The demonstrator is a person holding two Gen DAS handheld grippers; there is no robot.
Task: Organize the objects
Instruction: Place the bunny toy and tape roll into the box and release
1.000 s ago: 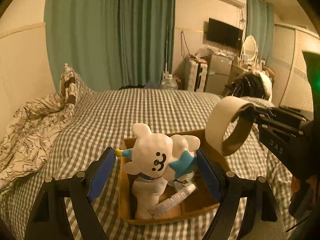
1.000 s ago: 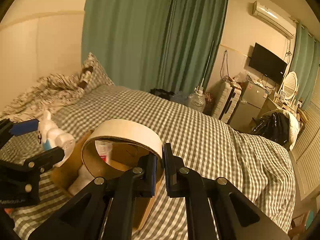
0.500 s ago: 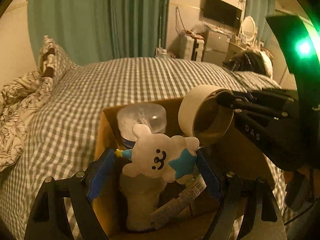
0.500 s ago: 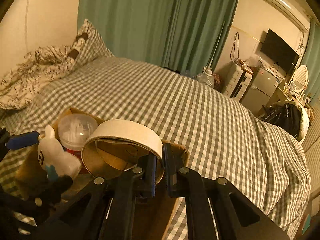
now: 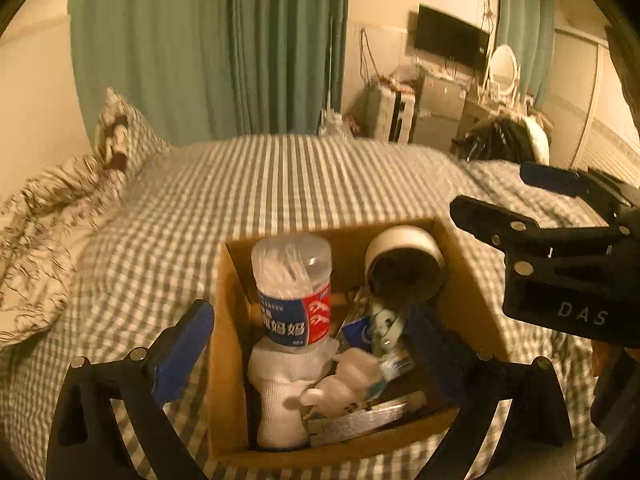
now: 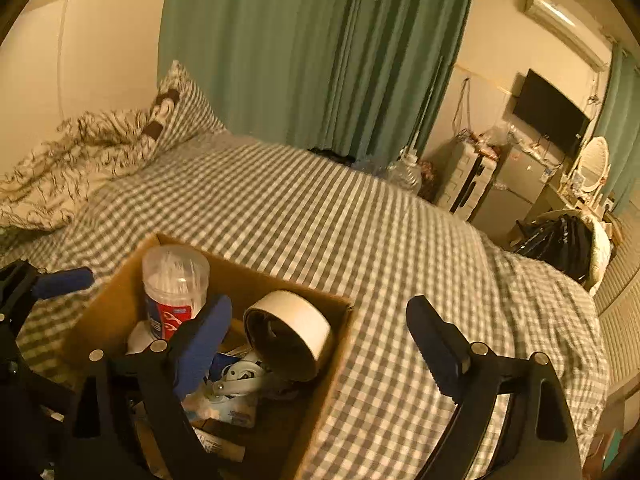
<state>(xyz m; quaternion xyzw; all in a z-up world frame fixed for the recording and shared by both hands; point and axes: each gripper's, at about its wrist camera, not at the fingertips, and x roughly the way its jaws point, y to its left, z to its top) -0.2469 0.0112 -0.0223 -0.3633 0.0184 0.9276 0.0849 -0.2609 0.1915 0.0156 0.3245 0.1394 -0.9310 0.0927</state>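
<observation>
Left wrist view shows one cardboard box (image 5: pixel 472 280) on the checked bedspread (image 5: pixel 280 184), and in it one tape roll (image 5: pixel 404 264) lying on its side in the far right corner, one clear tub of cotton swabs (image 5: pixel 292 280) upright at the far left, one white plush toy (image 5: pixel 348 376) lying low toward the near side, and some small packets too blurred to count; the left gripper (image 5: pixel 308 344) is spread wide over the box and holds nothing; the right gripper (image 6: pixel 320 344) is likewise wide apart and empty, one finger over the box interior, the other over the bedspread beyond the box's right wall; bare bedspread lies on all sides of the box.
</observation>
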